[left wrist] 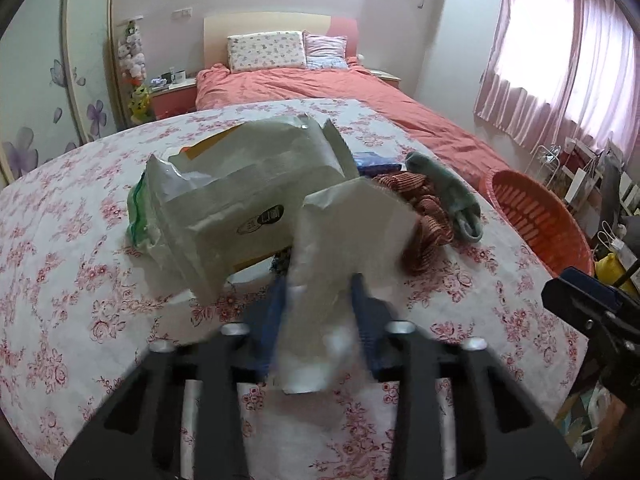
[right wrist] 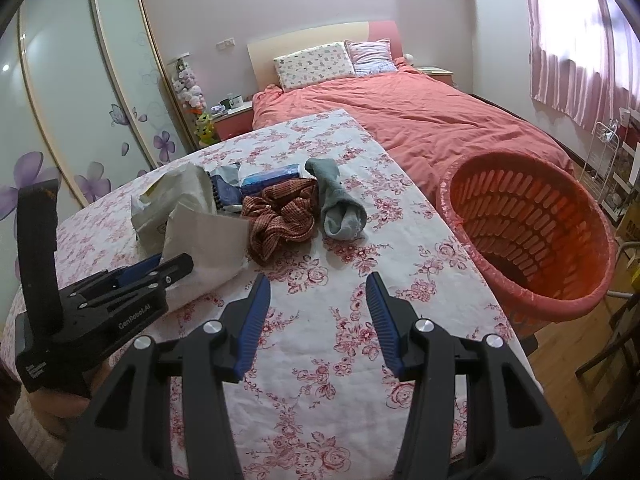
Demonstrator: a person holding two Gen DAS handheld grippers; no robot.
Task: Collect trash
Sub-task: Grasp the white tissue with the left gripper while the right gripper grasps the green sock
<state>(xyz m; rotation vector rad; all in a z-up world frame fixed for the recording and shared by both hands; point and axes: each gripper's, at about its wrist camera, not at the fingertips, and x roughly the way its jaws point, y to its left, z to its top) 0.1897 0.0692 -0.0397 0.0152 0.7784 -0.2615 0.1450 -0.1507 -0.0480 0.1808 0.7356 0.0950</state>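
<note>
**Carry the wrapper to the basket without losing it**

Your left gripper (left wrist: 320,300) has its fingers clamped on the crumpled white plastic wrapper (left wrist: 344,240), lifted just above the floral-clothed table (left wrist: 80,280) near its front edge. Keep the pinch firm and swing it to the orange slatted basket (right wrist: 528,228) off the table's right edge. Your right gripper (right wrist: 318,312) hangs with fingers apart, empty; keep it clear.

Coral-covered bed (right wrist: 400,120), pink-curtained window (left wrist: 560,48), floral wardrobe doors (right wrist: 80,100).

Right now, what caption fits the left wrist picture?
Left gripper pinches a white paper bag above the flowery table.
</note>
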